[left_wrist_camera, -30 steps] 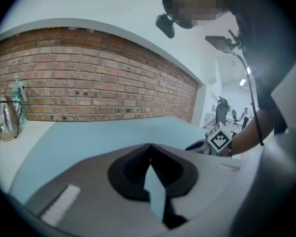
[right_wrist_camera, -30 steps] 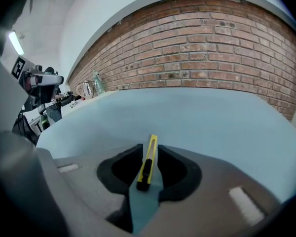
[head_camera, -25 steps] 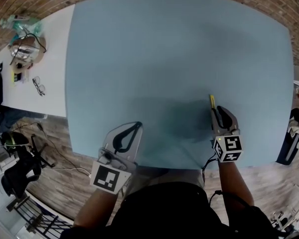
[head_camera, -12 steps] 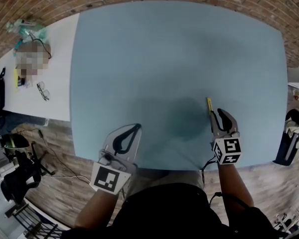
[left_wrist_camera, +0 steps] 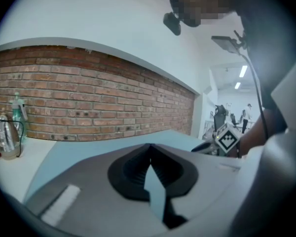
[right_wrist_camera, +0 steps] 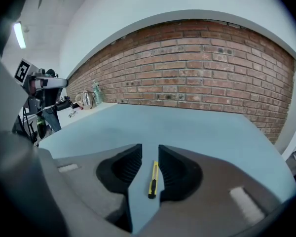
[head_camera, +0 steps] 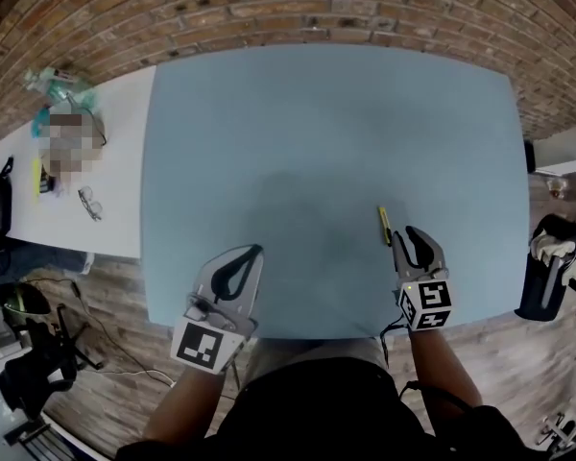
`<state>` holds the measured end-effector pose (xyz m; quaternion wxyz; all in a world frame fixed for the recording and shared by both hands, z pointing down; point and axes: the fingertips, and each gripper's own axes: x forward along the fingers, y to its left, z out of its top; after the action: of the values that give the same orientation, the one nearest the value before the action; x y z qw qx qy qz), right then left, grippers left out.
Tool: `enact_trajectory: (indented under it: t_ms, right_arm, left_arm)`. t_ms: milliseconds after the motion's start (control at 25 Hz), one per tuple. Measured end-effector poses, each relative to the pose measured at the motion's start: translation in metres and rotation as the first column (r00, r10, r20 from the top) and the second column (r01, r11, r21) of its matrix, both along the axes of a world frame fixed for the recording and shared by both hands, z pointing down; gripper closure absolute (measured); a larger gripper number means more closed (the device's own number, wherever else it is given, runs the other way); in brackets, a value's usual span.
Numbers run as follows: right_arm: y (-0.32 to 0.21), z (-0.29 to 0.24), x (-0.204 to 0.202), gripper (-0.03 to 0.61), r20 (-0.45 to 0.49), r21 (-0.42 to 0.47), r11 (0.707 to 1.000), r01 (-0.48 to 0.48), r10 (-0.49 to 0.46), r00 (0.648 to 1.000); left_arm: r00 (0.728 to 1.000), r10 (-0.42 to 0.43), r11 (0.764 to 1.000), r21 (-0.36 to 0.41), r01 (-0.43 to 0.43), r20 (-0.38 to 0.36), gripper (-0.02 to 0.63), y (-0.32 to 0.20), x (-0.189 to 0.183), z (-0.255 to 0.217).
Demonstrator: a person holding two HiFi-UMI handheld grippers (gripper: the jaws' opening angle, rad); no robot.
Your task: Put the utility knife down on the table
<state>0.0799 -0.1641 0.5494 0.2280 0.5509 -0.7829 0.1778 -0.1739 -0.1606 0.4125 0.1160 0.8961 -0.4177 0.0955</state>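
Note:
The yellow and black utility knife [head_camera: 385, 225] lies flat on the blue table [head_camera: 317, 123], near its front right. In the right gripper view the knife [right_wrist_camera: 152, 179] shows on the tabletop through the gap between the jaws. My right gripper [head_camera: 407, 231] [right_wrist_camera: 150, 146] is open and holds nothing; it sits just behind the knife and slightly to its right, not touching it. My left gripper [head_camera: 256, 250] [left_wrist_camera: 149, 145] hovers over the table's front edge at the left, its fingertips pressed together with nothing between them.
A white side table [head_camera: 106, 200] stands left of the blue one, with a plastic bottle [head_camera: 58, 83], a kettle and glasses [head_camera: 90, 203] on it. A brick wall [head_camera: 298, 8] runs behind. Cables and gear lie on the floor at left; a dark chair [head_camera: 547, 257] stands at right.
The head view has shifted, so the table looks lower in frame. My right gripper has drawn back a little from the knife, which now lies apart from the fingers. The left gripper holds its place.

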Motion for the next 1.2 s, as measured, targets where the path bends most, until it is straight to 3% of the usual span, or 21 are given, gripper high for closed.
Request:
enact_trajectory:
  t_ms: [320,480,800,1200]
  right_arm:
    - [0.004,-0.043,0.005,0.468,-0.011,0.098,0.995,-0.013,0.015,1.000]
    - [0.003,-0.065,0.013,0.468,-0.032,0.134,0.991,-0.027,0.031,0.999]
    - [0.005,-0.101,0.019,0.468,-0.044,0.205,0.978,-0.043,0.053,0.998]
    - [0.006,-0.151,0.012,0.469,-0.029,0.344,0.939,-0.022,0.034,0.999]
  left_arm:
    - [1.000,0.006,0.998,0.070,-0.005,-0.008,0.611,-0.003,-0.003,-0.026]
    - [0.999,0.026,0.991,0.131,-0.031,0.042,0.612,-0.003,-0.008,-0.031]
    - [0.998,0.021,0.981,0.192,-0.033,0.062,0.611,-0.005,-0.015,-0.046]
    - [0.996,0.031,0.973,0.227,-0.048,0.081,0.612,-0.008,-0.014,-0.062]
